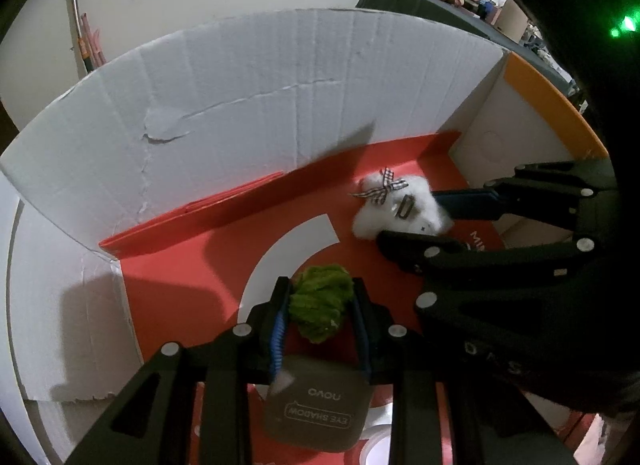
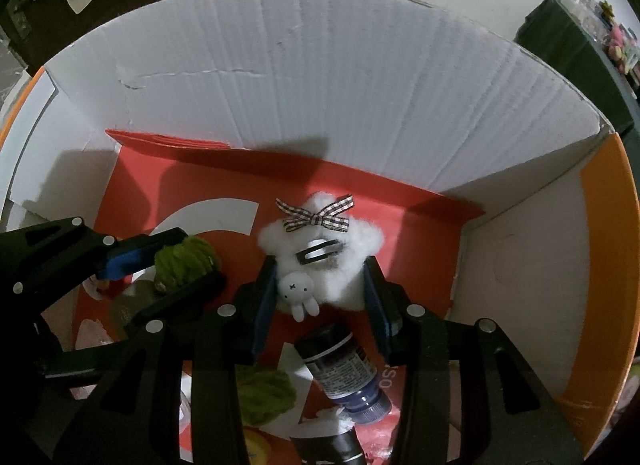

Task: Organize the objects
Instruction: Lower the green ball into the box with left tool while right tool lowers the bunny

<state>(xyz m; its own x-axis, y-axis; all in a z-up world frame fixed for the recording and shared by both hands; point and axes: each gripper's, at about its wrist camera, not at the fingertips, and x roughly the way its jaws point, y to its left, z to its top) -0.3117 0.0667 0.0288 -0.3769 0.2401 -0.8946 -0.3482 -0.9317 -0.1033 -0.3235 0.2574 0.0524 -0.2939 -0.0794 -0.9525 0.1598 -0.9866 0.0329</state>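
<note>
My left tongs (image 1: 320, 313) pinched the green pom (image 1: 320, 307); my right tongs (image 2: 324, 285) pinched the white clip (image 2: 320, 257), frame centre, its bar slanting up-right.

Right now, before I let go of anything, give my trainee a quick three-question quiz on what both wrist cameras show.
1. True or false: the left gripper is shut on the green yarn scrunchie.
2. What lies between the fingers of the right gripper? A) a dark tube B) a white fluffy hair clip C) an eye shadow case
3. What colour is the box floor?

Key: 1 true. 2 B, the white fluffy hair clip; the dark tube lies nearer the camera, and the eye shadow case is under the left gripper. 3 red with white print.
</note>
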